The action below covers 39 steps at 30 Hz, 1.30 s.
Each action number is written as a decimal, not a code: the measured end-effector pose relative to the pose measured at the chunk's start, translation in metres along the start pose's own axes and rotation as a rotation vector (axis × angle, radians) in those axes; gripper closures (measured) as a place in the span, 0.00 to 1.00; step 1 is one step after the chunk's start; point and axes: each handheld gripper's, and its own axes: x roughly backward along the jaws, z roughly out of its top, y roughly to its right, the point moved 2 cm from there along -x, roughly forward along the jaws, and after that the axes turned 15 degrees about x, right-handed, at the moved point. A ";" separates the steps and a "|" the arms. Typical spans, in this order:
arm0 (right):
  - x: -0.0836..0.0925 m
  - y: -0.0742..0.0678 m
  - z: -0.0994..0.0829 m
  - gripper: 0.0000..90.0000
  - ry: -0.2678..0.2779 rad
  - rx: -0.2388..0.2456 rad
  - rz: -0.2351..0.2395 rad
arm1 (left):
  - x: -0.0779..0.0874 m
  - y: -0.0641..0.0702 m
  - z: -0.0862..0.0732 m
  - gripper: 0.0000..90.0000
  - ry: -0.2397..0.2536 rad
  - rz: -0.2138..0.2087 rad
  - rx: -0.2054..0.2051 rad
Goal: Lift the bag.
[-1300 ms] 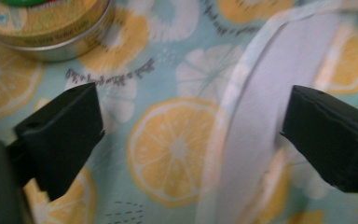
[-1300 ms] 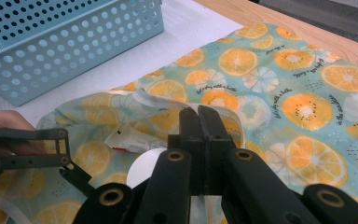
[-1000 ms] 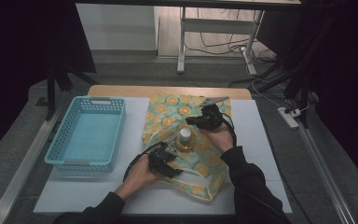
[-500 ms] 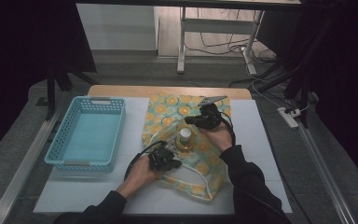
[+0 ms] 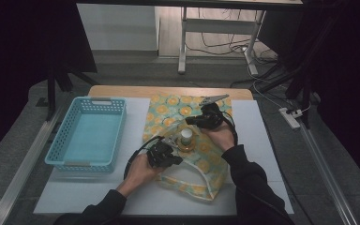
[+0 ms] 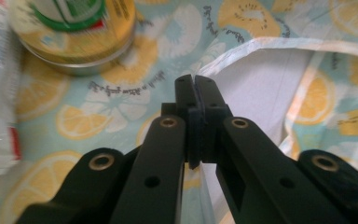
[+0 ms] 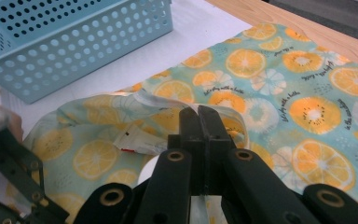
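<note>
A cloth bag [image 5: 178,110] printed with orange slices lies on the white table top. On it stands a yellow jar [image 5: 186,139] with a white cap, also seen as a blurred jar [image 6: 74,28] at the upper left of the left gripper view. My left gripper [image 5: 166,154] is just left of the jar and near it. Its jaws [image 6: 196,86] are shut on the bag's pale hem [image 6: 279,44]. My right gripper [image 5: 201,119] sits beyond the jar, shut [image 7: 199,112] on a raised fold of the bag [image 7: 307,84]. A white packet [image 7: 135,140] lies in the cloth.
A light blue perforated basket [image 5: 101,100] stands empty on the left of the table, close to the bag's left edge. The basket wall [image 7: 74,46] fills the upper left of the right gripper view. Bare white table [image 5: 262,140] lies right of the bag.
My left hand has edged a little up toward the jar, and the bag's near edge has shifted with it. The right hand and the jar have kept still.
</note>
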 end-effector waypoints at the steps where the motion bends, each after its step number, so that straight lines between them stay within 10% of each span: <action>1: 0.001 -0.001 0.002 1.00 0.000 0.004 0.002 | 0.003 -0.001 0.001 1.00 0.005 -0.010 0.008; 39: 0.045 -0.017 0.060 1.00 0.023 0.108 0.012 | 0.111 -0.006 0.084 1.00 0.192 -0.099 0.047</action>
